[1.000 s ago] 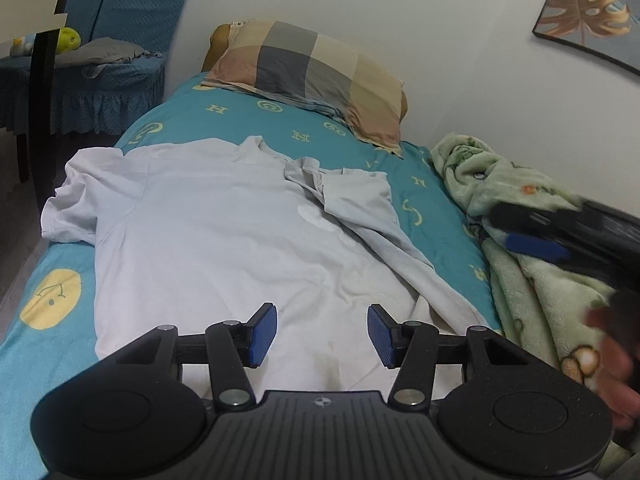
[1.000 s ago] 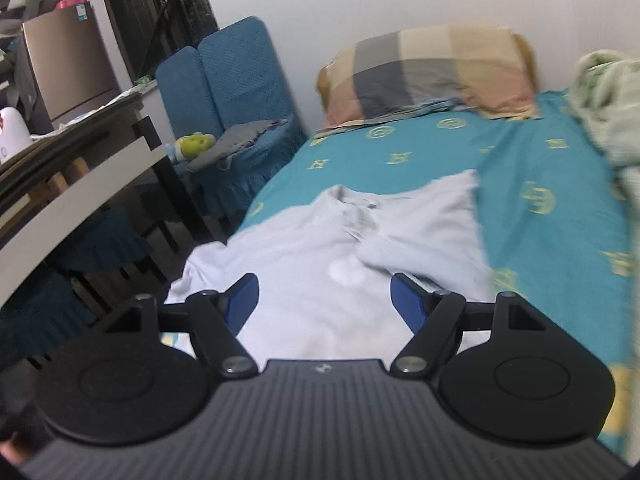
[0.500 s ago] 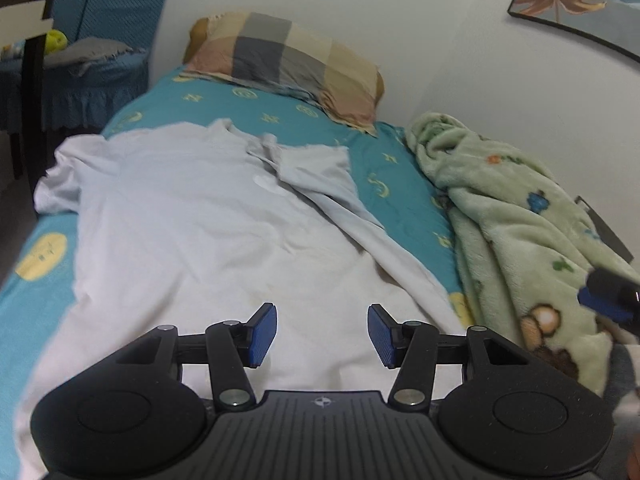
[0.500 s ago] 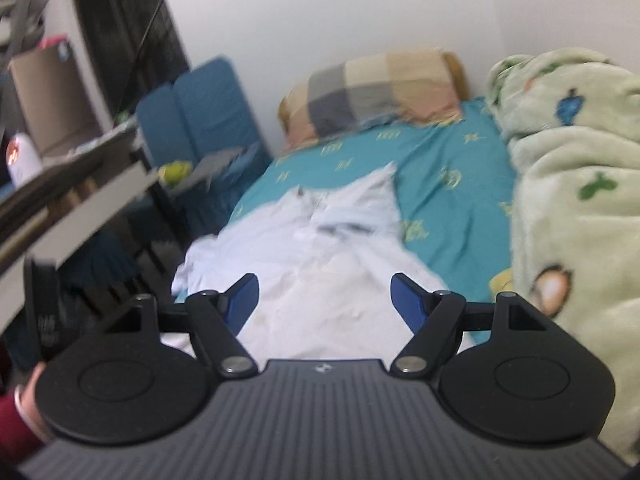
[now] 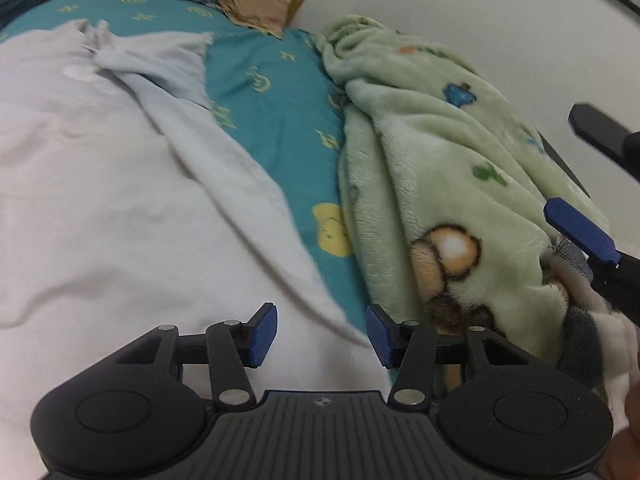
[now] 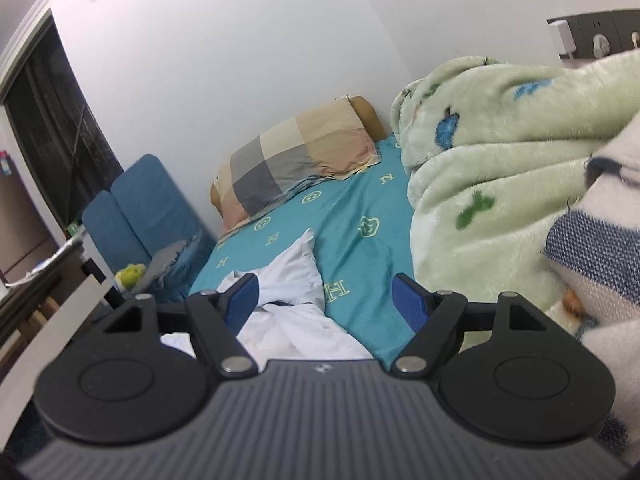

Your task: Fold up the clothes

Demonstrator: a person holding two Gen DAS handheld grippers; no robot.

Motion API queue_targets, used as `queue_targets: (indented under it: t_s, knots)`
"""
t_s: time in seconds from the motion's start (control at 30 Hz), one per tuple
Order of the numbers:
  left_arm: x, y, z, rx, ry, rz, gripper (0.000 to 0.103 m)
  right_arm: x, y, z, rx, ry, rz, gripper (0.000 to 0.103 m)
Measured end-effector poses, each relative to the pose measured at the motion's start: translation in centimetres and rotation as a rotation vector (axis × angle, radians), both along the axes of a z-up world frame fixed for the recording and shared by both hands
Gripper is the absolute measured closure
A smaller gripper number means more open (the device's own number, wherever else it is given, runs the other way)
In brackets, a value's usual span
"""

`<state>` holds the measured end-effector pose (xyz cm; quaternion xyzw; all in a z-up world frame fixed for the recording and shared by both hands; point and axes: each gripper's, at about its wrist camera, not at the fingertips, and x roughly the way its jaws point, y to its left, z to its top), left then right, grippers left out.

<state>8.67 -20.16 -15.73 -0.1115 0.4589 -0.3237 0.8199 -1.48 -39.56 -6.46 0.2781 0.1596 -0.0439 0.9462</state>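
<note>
A white shirt (image 5: 100,184) lies spread on the teal bed sheet (image 5: 280,120), with one sleeve folded over its chest. My left gripper (image 5: 322,334) hovers open over the shirt's right hem edge, nothing between its fingers. My right gripper (image 6: 324,300) is also open and empty, low over the sheet beside the green blanket. Its blue pad (image 5: 580,232) shows at the right edge of the left wrist view, over the blanket. A blue-and-white striped knit garment (image 6: 592,256) lies on the blanket just right of the right gripper.
A green fleece blanket (image 5: 432,152) is heaped along the wall side of the bed. A checked pillow (image 6: 296,164) lies at the head. A blue chair (image 6: 148,208) and a desk edge (image 6: 52,320) stand off the bed's left side. Wall sockets (image 6: 592,36) are above the blanket.
Both grippers have swung to the right, toward the blanket side of the bed. The striped garment has come into the right wrist view. Both grippers stayed open.
</note>
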Motion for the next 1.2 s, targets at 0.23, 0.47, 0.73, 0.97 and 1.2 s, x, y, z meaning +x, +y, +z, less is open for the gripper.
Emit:
queue_targets:
  t_s: [0.23, 0.47, 0.73, 0.97, 1.2]
  knots:
    - [1.9, -3.1, -3.4, 0.01, 0.122, -0.032, 0.102, 0.4, -0.1, -0.5, 0.016, 0.005, 0.014, 0.027]
    - [1.0, 1.3, -0.2, -0.036, 0.092, -0.018, 0.103, 0.6, -0.1, -0.8, 0.029, 0.013, 0.033, 0.027]
    - [2.1, 12.3, 3.6, -0.064, 0.122, 0.13, 0.103, 1.5, 0.9, -1.3, 0.018, 0.067, 0.092, 0.027]
    - [5.3, 18.3, -1.5, 0.001, 0.263, 0.3, 0.102, 3.0, 2.9, -2.0, -0.02, 0.16, 0.182, 0.027]
    - [4.6, 17.9, -0.6, -0.029, 0.241, 0.255, 0.066, 4.3, 4.6, -2.7, -0.053, 0.231, 0.275, 0.027]
